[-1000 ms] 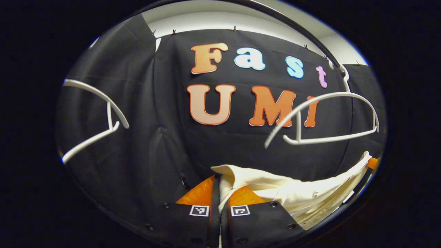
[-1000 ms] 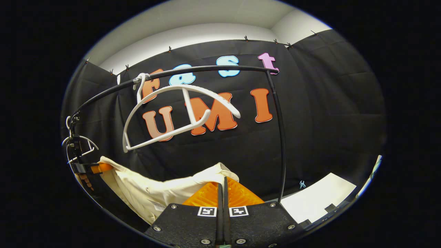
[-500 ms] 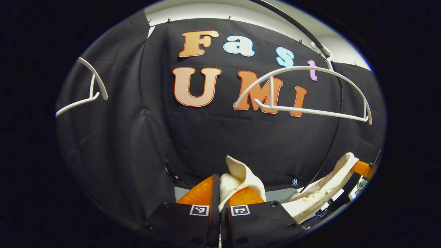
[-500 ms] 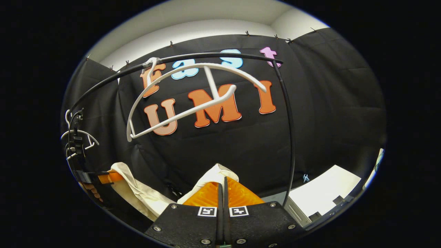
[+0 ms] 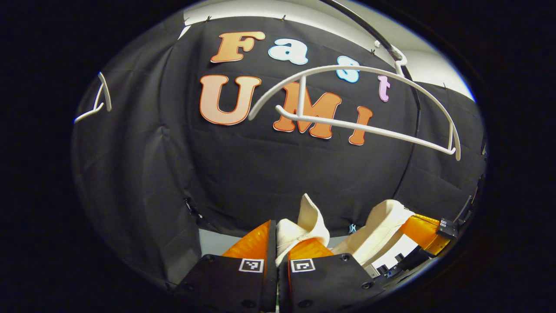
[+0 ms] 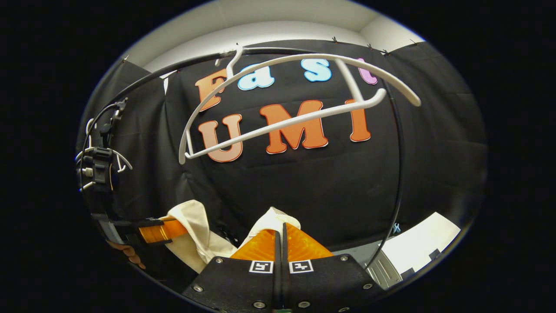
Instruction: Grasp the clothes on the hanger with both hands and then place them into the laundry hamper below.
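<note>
The cream garment (image 5: 306, 217) is off the hanger and sags between my two grippers. In the left gripper view my left gripper (image 5: 278, 237) is shut on one bunched end of it, and farther right my right gripper (image 5: 423, 230) pinches the other end. My right gripper (image 6: 280, 232) is shut on a fold of the garment (image 6: 269, 217) in the right gripper view. There my left gripper (image 6: 156, 230) shows at the lower left, also holding cloth. The bare white hanger (image 5: 356, 126) hangs tilted from the black rail (image 5: 382, 39) above both grippers.
A second white hanger (image 5: 97, 104) hangs at the far left. The rail's upright post (image 6: 397, 174) runs down on the right, with a white surface (image 6: 425, 239) beyond its foot. A hand (image 6: 126, 256) holds the left gripper.
Both grippers have dropped lower and come closer together with the garment. The cloth, stretched between them a second ago, now sags in folds. The bare hanger sits higher in both views and has swung.
</note>
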Motion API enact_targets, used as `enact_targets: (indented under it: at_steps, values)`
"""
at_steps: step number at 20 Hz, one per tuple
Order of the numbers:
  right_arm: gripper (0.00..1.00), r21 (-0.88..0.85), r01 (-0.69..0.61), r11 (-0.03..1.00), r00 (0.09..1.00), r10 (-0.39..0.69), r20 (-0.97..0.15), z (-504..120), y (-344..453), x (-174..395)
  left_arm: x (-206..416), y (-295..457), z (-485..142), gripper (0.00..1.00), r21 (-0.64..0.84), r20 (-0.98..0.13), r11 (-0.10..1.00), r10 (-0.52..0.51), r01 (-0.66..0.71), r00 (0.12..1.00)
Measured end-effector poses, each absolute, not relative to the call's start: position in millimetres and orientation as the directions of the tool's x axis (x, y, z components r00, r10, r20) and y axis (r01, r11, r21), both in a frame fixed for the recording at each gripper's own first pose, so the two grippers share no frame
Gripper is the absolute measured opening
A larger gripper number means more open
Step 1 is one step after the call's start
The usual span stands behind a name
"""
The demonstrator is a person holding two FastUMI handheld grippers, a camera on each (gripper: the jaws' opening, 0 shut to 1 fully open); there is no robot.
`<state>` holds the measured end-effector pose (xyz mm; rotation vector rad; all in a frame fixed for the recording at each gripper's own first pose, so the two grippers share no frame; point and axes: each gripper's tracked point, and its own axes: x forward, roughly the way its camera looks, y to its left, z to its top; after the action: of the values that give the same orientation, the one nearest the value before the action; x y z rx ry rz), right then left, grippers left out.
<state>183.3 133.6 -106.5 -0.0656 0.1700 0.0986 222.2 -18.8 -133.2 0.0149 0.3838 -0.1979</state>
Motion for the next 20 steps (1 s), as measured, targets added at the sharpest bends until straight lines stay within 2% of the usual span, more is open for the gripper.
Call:
enact_targets:
  at_steps: [10,20]
  values:
    - [0.0,-0.053,-0.105,0.993,0.963,0.088,-0.255,-173,137,221,246,-6,-187,0.09,-0.057,-0.465,0.989,-0.147,0.137,0.873]
    - [0.0,-0.074,-0.033,0.997,0.88,-0.007,-0.476,-300,103,235,234,25,-305,0.07,-0.005,-0.671,0.995,-0.074,0.095,0.737]
